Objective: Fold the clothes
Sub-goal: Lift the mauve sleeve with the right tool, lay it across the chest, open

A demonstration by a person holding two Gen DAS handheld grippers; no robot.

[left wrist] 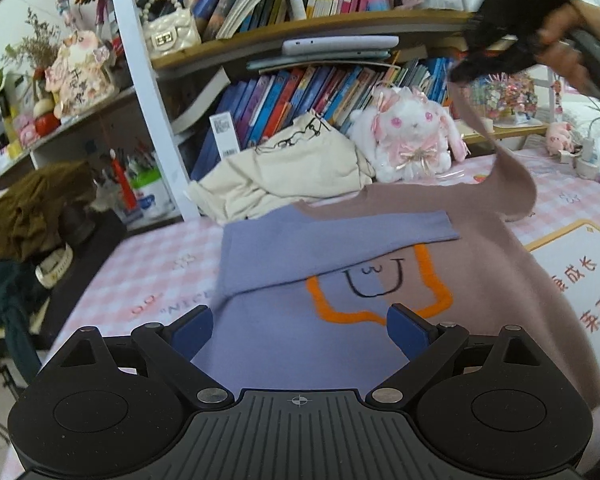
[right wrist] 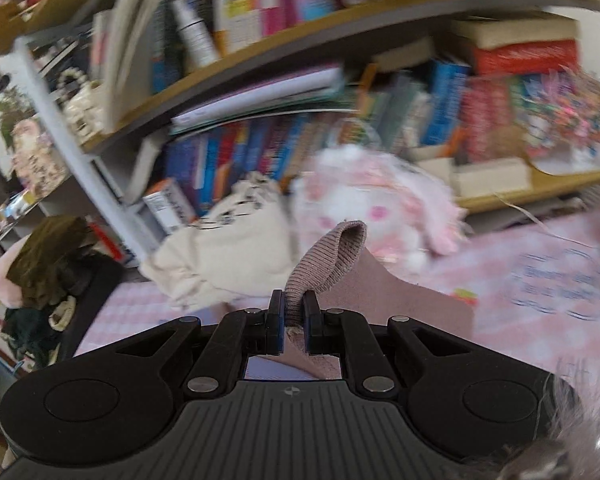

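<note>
The right gripper (right wrist: 293, 316) is pinching the ribbed cuff of the mauve-brown sleeve (right wrist: 332, 256), its jaws all but closed with only the cloth's thickness between the blue pads. In the left wrist view that sleeve (left wrist: 512, 176) is hanging in a limp band from the person's hand (left wrist: 556, 40) at the upper right down to the body of the garment. The left gripper (left wrist: 300, 328) is hovering with its jaws spread wide, holding nothing, above the near hem of the soft knit sweater, half lavender and half mauve-brown with an orange outline on its chest (left wrist: 300, 340). The sweater is lying flat on the pink checked tablecloth (left wrist: 148, 264), its lavender sleeve (left wrist: 340, 232) already folded across the chest. The knit looks light, floppy and not slippery, so cuffs, hems and shoulder seams seem the best places to grip.
</note>
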